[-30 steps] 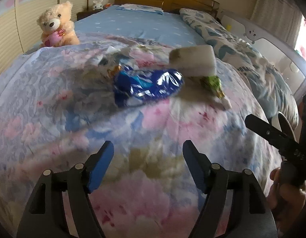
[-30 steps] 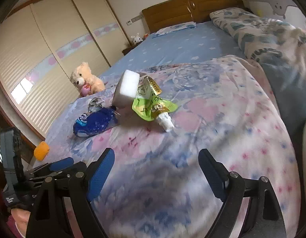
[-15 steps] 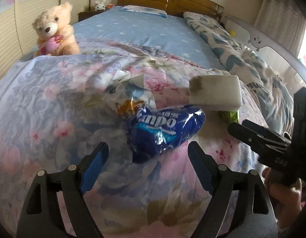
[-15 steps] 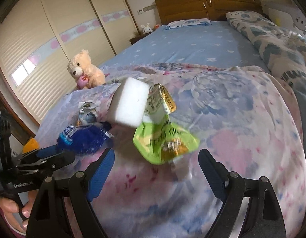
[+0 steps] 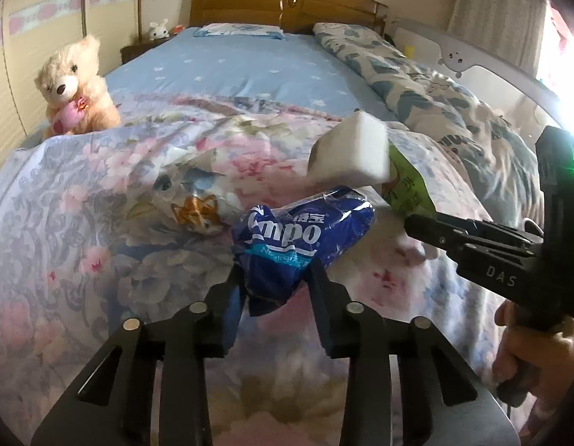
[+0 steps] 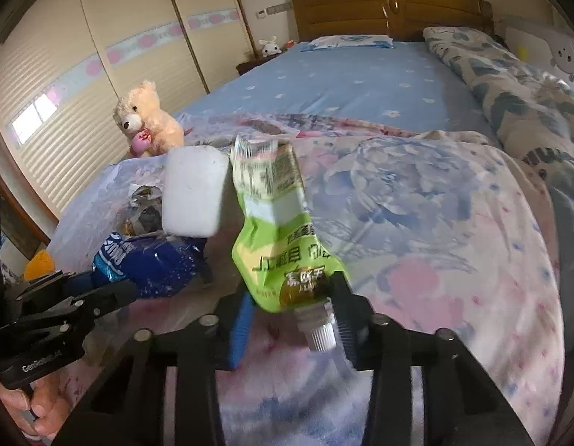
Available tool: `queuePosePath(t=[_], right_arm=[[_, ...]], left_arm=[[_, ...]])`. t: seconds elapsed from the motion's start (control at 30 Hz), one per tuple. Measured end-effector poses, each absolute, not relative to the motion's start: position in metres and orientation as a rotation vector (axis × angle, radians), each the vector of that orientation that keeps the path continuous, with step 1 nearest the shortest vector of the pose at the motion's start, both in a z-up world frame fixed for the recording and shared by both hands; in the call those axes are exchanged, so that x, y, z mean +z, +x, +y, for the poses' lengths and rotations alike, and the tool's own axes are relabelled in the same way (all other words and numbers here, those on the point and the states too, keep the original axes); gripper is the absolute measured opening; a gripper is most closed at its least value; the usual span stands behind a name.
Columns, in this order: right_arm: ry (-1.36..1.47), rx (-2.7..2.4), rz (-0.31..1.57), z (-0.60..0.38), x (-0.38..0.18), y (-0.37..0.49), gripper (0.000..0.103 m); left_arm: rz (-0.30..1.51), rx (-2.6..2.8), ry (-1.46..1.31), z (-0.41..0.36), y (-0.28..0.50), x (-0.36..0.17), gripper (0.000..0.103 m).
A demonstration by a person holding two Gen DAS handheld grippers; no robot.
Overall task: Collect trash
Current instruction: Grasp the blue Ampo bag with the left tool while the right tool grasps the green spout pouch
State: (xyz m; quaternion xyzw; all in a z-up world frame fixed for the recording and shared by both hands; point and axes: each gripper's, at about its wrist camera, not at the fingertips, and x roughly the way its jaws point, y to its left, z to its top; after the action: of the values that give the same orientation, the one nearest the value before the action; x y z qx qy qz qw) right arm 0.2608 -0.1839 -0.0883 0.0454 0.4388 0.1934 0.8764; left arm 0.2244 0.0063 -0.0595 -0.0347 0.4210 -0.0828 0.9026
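A blue plastic wrapper (image 5: 301, 238) lies on the floral quilt, and my left gripper (image 5: 277, 278) is shut on its near end. It also shows in the right wrist view (image 6: 149, 264). A green spouted pouch (image 6: 283, 245) with a white cap lies beside it, and my right gripper (image 6: 290, 304) is shut on its lower end. A white foam block (image 5: 352, 152) leans against the pouch; it also shows in the right wrist view (image 6: 194, 193). A crumpled clear wrapper (image 5: 190, 193) lies left of the blue one.
A teddy bear (image 5: 73, 89) sits at the far left of the quilt (image 5: 82, 186). A rolled patterned duvet (image 5: 428, 100) runs along the right side. A wooden headboard (image 5: 287, 3) and wardrobe doors (image 6: 101, 55) stand behind. A bed rail (image 5: 502, 74) is at the right.
Both grippers moved forward to the trash and closed: the left onto the blue wrapper, the right onto the green pouch. Both were open before.
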Motion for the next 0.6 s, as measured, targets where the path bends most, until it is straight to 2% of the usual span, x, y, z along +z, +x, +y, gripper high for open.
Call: queuePosePath(t=[0.2,0.23,0.6], right_arm=[[0.167,0.385,0.896,-0.211,-0.076,0.228,0.018],[0.177,0.379,0.893,-0.216,-0.074,0.222,0.005],[0.287,0.326,0.869,-0.263,-0.061,0.153,0.003]], left_arm=[[0.868,-0.204,-0.086,-0.005,0.193,-0.057,0.029],[0.868,-0.207,-0.090,-0.007,0.188,-0.058,0.029],[0.847,-0.260,-0.096,-0.034,0.150,-0.048,0.028]])
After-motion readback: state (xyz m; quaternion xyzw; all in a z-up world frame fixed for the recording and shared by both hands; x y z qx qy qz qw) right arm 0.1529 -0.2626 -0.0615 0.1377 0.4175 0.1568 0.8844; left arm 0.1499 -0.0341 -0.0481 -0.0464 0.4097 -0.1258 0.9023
